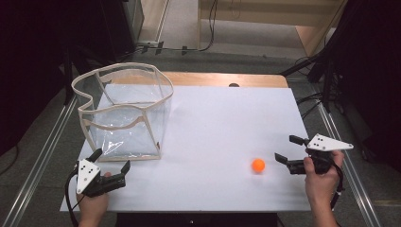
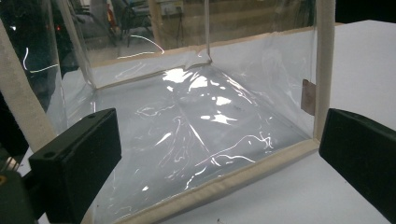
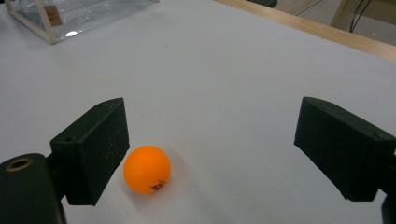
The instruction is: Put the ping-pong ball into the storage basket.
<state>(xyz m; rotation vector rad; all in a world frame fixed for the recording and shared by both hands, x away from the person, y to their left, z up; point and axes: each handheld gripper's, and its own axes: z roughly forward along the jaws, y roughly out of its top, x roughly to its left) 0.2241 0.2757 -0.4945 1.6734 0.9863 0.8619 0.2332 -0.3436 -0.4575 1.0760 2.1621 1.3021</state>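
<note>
High view sits above the near table edge, looking fwd and down; clear bag at 10 o'clock, orange ball at 4. Left gripper view is low, v. close to the bag, facing its side. Right gripper view is low, close to the ball, bag far off at 11 o'clock. All three share bag and tabletop.

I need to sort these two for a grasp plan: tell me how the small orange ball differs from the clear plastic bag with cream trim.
The small orange ball is opaque and round; the clear plastic bag with cream trim is see-through, boxy and open-topped. The ball is far smaller. Both rest on the white table.
</note>
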